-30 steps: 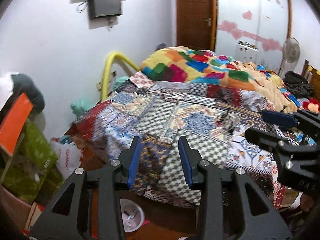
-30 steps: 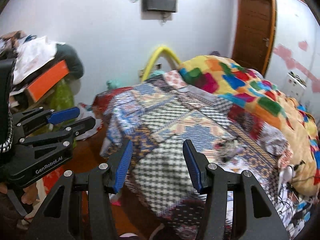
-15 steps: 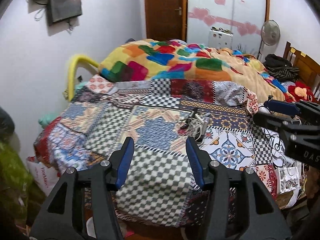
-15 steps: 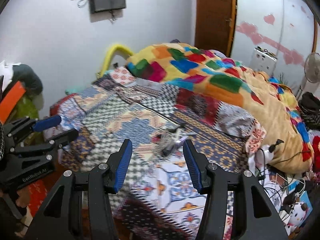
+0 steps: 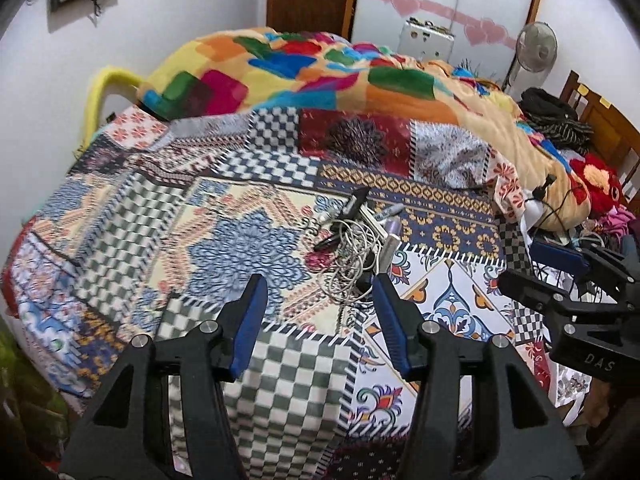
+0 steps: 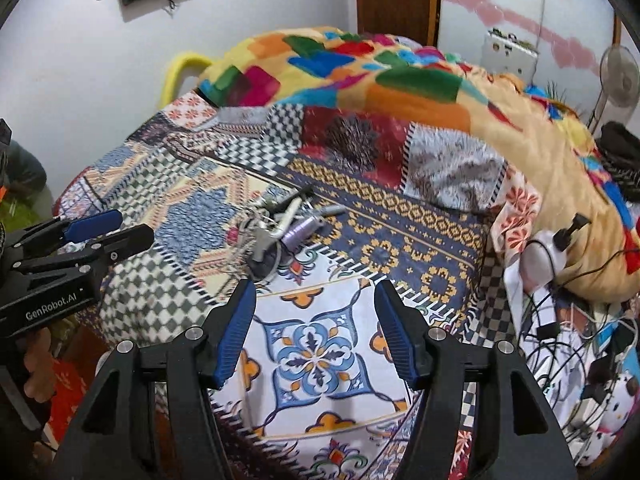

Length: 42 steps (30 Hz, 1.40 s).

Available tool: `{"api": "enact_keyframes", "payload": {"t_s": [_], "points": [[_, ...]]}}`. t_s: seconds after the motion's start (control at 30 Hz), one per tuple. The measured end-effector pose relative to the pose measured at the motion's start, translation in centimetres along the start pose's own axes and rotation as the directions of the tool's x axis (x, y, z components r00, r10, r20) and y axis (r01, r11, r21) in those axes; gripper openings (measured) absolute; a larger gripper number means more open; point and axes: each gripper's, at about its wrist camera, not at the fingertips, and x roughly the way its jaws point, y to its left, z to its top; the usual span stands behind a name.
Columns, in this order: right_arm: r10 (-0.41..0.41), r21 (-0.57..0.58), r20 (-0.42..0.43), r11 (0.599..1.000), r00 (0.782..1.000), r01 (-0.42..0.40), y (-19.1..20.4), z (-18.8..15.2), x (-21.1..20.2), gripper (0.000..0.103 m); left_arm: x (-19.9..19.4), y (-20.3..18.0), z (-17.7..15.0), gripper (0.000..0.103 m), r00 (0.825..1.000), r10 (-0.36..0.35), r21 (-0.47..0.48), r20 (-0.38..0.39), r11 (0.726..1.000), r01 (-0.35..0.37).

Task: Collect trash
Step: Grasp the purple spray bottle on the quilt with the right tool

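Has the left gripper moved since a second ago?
Yes. The left gripper has swung right and closer over the bed; the cable pile now sits just beyond its fingertips.

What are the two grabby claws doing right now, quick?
Left hand-held gripper: open, holding nothing, above the patchwork bedspread.
Right hand-held gripper: open, holding nothing, above the same bedspread.

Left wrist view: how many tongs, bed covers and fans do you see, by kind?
Tongs: 2 (left tongs, right tongs, both open)
Bed covers: 2 (patchwork sheet, colour-block blanket)
Fans: 1 (standing fan)
Total: 5
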Motion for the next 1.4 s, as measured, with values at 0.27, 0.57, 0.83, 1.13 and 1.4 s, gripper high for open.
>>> {"api": "enact_keyframes", "payload": {"t_s": [0.27, 0.57, 0.83, 1.13, 1.4], "points": [[0.050, 0.059, -0.032, 0.997, 0.998, -0.048, -1.2, 1.0, 4.4, 0.057, 4.8, 0.1, -0.1, 0.054, 0.999, -0.021, 0.026, -0.048, 0.999, 0.022], [0.169, 0.186, -0.065, 0.970, 0.983, -0.154, -2.2, 2.6, 8.9, 0.039, 7.6, 1.1, 1.0, 0.054, 0.998, -0.059, 0.007, -0.036, 0.998, 0.059], [0.247, 0.289, -0.083, 0.933, 0.965, -0.214, -2.3, 3.6, 12.1, 0.030, 8.6, 2.9, 0.0, 0.054, 0.998, -0.033, -0.007, -0.049, 0.999, 0.032], [0.256, 0.220, -0.121, 0.949, 0.959, -0.226, 0.5, 3.6, 13.1, 0.026, 9.2, 4.8, -1.1, 0.054, 0.996, -0.035, -0.061, -0.078, 0.998, 0.030], [0.229, 0.169, -0.129, 0.964, 0.965, -0.206, -0.1, 2.2, 11.5, 0.025, 6.0, 5.0, -1.6, 0.054, 0.998, -0.042, -0.113, -0.036, 0.993, 0.038]]}}
